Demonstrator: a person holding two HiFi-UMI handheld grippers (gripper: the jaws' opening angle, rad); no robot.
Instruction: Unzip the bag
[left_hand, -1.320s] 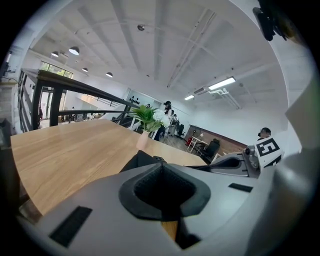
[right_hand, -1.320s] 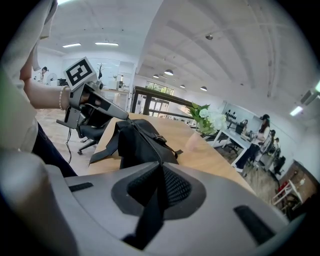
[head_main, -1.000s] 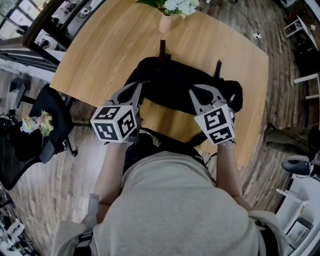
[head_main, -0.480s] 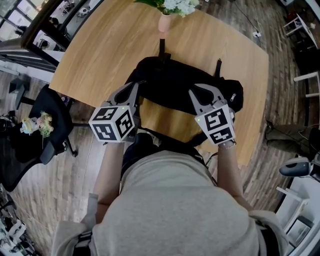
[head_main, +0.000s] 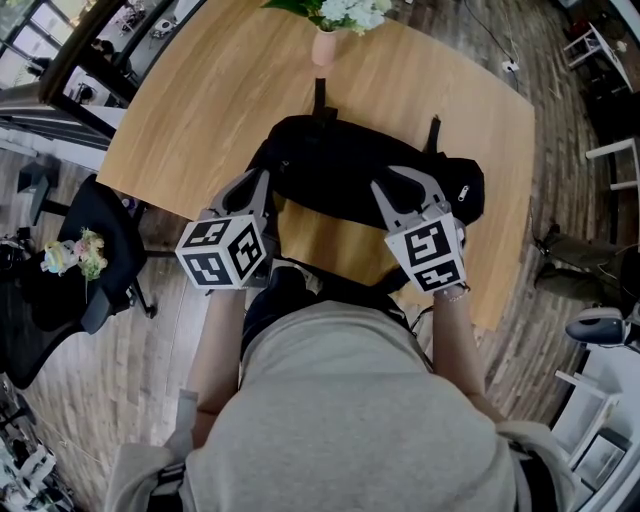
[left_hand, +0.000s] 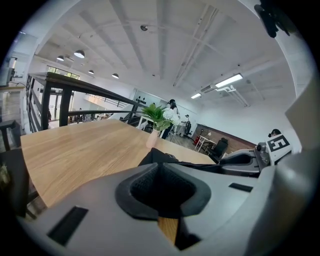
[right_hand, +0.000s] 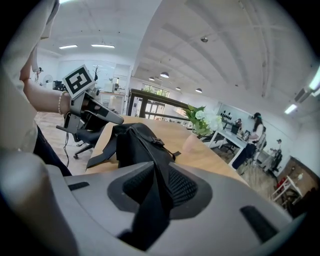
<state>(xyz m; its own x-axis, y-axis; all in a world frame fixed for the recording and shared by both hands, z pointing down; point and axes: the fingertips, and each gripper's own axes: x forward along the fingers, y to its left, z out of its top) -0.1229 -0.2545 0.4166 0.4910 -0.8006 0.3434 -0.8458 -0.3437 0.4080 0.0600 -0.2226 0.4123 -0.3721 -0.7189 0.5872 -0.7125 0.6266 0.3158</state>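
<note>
A black bag (head_main: 360, 165) lies across the near half of the wooden table (head_main: 200, 100). My left gripper (head_main: 262, 182) sits at the bag's left end with its jaws shut; in the left gripper view (left_hand: 162, 187) nothing shows between the pads, and the bag (left_hand: 160, 156) lies just beyond. My right gripper (head_main: 398, 182) is over the bag's right part. Its jaws are opening, and in the right gripper view (right_hand: 157, 187) a strip of the bag's black fabric (right_hand: 155, 205) runs between the pads, with pad surface showing on both sides of it.
A pink vase of white flowers (head_main: 326, 45) stands at the table's far edge behind the bag. A black office chair (head_main: 100, 250) stands off the table's left side. The table's near edge is close to the person's body. People stand far off in the room (right_hand: 255, 132).
Both grippers have shifted slightly forward over the bag. The right gripper's jaws stand a little wider than before. The bag has stayed in place.
</note>
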